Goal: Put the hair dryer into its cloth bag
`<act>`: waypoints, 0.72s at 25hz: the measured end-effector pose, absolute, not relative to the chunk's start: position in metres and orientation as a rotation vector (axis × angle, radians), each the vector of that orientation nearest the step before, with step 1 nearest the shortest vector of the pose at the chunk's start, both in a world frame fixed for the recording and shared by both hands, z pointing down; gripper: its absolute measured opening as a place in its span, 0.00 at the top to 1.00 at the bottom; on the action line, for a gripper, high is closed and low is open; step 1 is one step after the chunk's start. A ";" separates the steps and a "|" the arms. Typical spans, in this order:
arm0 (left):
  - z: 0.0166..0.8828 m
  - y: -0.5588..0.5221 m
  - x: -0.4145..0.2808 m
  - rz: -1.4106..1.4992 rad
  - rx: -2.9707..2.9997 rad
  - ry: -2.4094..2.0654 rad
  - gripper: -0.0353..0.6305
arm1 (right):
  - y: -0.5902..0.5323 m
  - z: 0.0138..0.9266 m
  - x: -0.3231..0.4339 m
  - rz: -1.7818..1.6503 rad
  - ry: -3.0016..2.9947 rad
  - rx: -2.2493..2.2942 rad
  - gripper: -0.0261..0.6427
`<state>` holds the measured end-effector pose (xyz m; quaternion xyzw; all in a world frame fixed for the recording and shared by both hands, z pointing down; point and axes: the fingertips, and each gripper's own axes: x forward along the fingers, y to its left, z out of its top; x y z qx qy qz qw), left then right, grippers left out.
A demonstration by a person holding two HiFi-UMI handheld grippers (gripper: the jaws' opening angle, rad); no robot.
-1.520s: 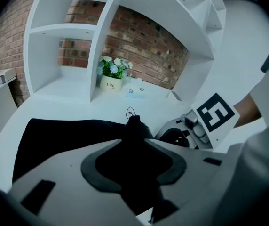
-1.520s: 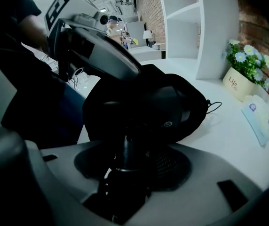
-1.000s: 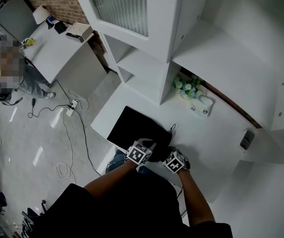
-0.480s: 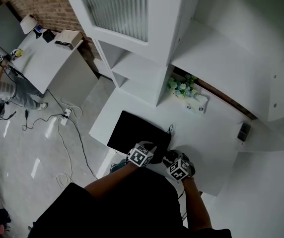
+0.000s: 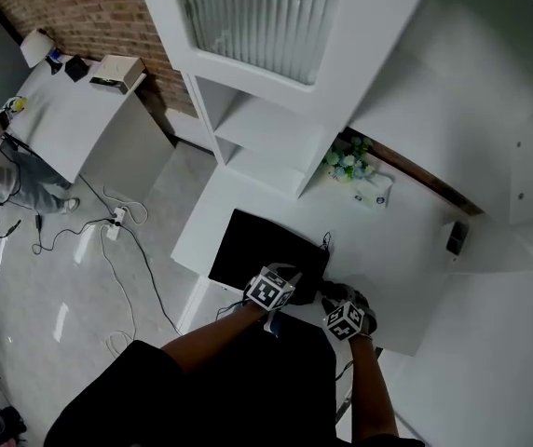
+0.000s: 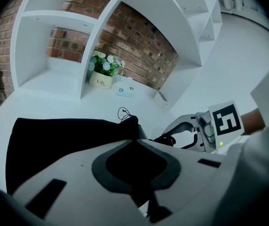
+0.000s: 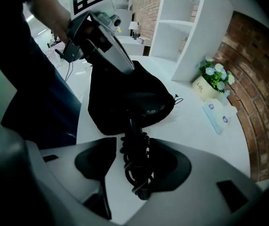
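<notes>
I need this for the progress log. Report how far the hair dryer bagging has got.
Done: the hair dryer's body is out of sight, seemingly inside the cloth bag. In hand: the left gripper is shut on the bag's edge, lifting its mouth; the right gripper's jaws have just been closing, with the coiled cord between them, still outside on the table. Left: tuck the cord in.

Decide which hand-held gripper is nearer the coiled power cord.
Right. The coiled power cord lies between the jaws of the right hand-held gripper, which have just been closing; the left hand-held gripper is alongside, clamped on the cloth bag.
</notes>
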<state>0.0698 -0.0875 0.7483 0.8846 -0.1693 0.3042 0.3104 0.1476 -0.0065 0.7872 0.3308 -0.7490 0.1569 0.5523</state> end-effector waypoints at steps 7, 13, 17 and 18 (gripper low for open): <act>0.745 -0.083 0.063 0.804 2.344 -0.436 0.89 | -0.009 0.787 0.144 0.354 -1.768 0.764 0.61; 0.741 -0.089 0.065 0.781 2.317 -0.487 0.89 | -0.007 0.799 0.154 0.420 -1.787 0.712 0.54; 0.733 -0.093 0.068 0.734 2.306 -0.501 0.90 | -0.009 0.807 0.153 0.449 -1.794 0.634 0.54; 0.732 -0.093 0.070 0.727 2.304 -0.499 0.89 | -0.008 0.809 0.153 0.452 -1.794 0.617 0.54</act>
